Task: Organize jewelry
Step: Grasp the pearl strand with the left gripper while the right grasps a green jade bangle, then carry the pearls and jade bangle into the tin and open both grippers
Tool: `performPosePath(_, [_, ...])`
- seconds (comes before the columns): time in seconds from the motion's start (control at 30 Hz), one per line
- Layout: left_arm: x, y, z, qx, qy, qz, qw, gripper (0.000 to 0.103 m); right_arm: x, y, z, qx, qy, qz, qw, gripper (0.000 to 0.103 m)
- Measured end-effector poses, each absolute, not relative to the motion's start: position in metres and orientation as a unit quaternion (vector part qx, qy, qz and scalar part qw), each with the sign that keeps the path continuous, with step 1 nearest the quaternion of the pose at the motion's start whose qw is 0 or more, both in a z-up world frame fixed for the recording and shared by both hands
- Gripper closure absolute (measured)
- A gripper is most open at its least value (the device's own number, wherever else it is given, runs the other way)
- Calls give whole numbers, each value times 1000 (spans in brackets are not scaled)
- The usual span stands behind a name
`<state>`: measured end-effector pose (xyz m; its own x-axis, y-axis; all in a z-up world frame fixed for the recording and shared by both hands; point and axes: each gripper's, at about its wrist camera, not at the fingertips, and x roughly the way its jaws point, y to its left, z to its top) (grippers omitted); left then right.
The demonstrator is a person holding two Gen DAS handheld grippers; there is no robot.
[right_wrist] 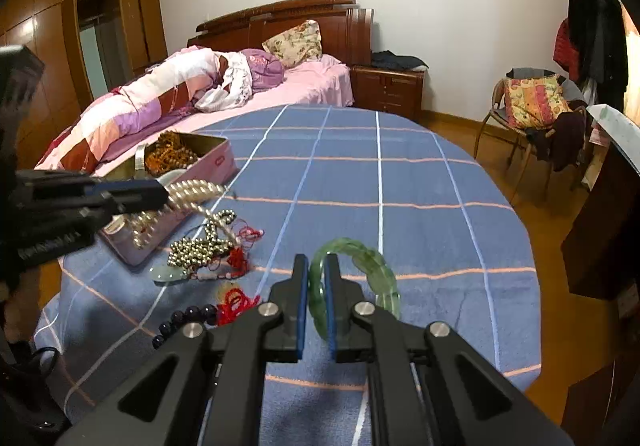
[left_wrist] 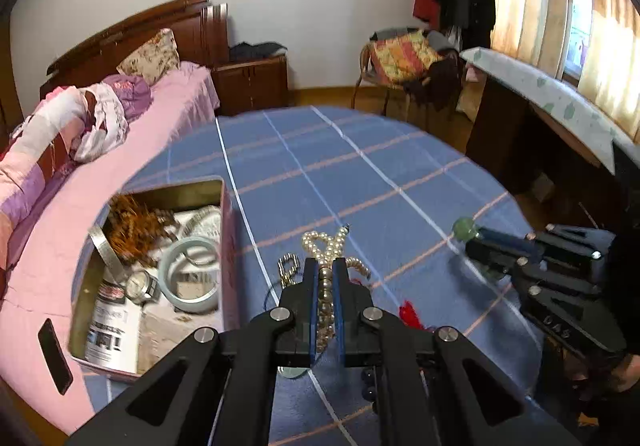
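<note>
Pink metal makes up the tin (left_wrist: 230, 230), an oblong box at the left on the blue checked cloth (left_wrist: 360, 174). It holds a pale jade bangle (left_wrist: 190, 274), a flat silver bangle (left_wrist: 105, 252), a watch (left_wrist: 140, 286), amber beads (left_wrist: 132, 224) and printed papers whose writing is too blurred to read.

Just right of the tin, the left gripper (left_wrist: 325, 266) is nearly shut, its blue pads pinching a strand of round, glossy pearls (left_wrist: 326, 246) that loops out past the fingertips above the cloth. Beside it lie a brassy bead chain (right_wrist: 200, 246), a red knotted cord (right_wrist: 236, 302), dark round beads (right_wrist: 188, 316) and a smooth pale jade pendant (right_wrist: 168, 274).

Farther right, the right gripper (right_wrist: 316, 266) is closed almost fully on a translucent green bangle (right_wrist: 360, 258) with a lumpy, carved rim, held clear of the cloth. Its black body carries embossed lettering that cannot be read.
</note>
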<state>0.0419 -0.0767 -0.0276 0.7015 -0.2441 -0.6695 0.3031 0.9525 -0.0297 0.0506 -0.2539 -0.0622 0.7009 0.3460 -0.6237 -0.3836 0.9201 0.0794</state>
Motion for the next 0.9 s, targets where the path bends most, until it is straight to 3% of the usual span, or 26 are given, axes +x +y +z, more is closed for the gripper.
performPosePath(0.37, [39, -50, 13, 39, 315, -136, 938, 98, 51, -244, -46, -32, 313, 213, 925, 93])
performPosePath(0.9, [44, 10, 26, 22, 298, -81, 951, 98, 55, -190, -7, -62, 273, 268, 922, 93])
